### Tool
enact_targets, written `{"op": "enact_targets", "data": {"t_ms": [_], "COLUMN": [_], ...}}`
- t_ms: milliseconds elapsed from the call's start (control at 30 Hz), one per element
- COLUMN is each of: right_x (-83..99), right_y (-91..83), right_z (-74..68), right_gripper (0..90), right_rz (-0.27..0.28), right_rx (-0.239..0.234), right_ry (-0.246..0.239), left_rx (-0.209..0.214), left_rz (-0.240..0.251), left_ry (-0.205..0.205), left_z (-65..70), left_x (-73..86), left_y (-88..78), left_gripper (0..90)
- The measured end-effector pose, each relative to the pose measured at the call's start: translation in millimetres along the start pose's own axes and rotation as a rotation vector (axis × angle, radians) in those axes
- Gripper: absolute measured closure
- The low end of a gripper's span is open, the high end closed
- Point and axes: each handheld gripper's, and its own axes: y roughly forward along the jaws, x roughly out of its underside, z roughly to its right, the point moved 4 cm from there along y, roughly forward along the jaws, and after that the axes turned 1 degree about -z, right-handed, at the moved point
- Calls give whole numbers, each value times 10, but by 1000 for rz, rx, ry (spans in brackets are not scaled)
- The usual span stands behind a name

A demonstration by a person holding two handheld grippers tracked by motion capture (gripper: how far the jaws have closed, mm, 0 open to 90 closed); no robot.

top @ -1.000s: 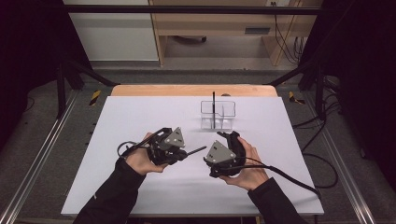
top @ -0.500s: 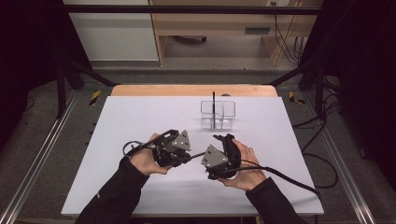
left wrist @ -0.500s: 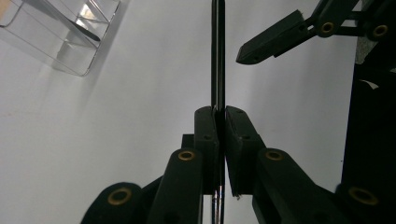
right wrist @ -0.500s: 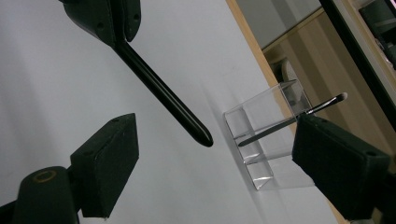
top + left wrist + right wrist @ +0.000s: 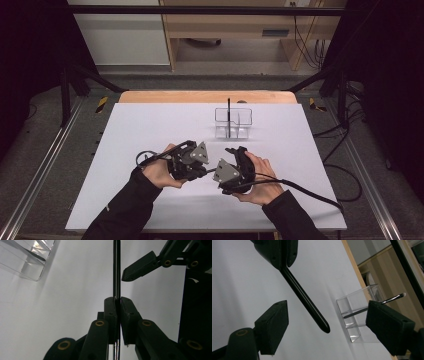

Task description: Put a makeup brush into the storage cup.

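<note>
My left gripper (image 5: 202,171) is shut on a thin black pen (image 5: 116,270), which runs straight out beyond its pads (image 5: 111,307). In the right gripper view the pen (image 5: 304,300) slants down from the left gripper (image 5: 284,262), and its tip lies between the jaws of my right gripper (image 5: 327,306). Those jaws have just been closing but still stand apart, with neither pad (image 5: 275,320) touching the pen. Both hands meet at the front middle of the table, the right gripper (image 5: 217,169) facing the left.
A clear plastic holder (image 5: 233,122) stands toward the back middle of the white tabletop (image 5: 150,130), with another black pen (image 5: 229,112) upright in it. A wooden strip (image 5: 200,96) runs along the table's far edge. Cables trail off to the right.
My right gripper has edged left toward the left gripper, and the pen's free end now lies under it. The left gripper has barely moved.
</note>
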Motion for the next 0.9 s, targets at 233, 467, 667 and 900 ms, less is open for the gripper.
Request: {"op": "enact_targets", "data": {"t_ms": [233, 467, 667, 900], "right_x": [-18, -50, -68, -71], "right_y": [13, 25, 21, 18], "right_z": [-34, -61, -89, -117], "right_gripper": [248, 333, 413, 510], "right_rz": [-12, -11, -7, -3], "right_rx": [-6, -12, -15, -33], "right_ry": [-36, -91, -119, -155], "left_rx": [4, 6, 8, 13], "left_rz": [-5, -16, -15, -18], "left_ry": [9, 19, 15, 7], "left_z": [8, 10, 6, 14], "left_x": [-8, 0, 10, 5], "left_y": [17, 23, 24, 40], "left_gripper": [833, 833, 833, 834]}}
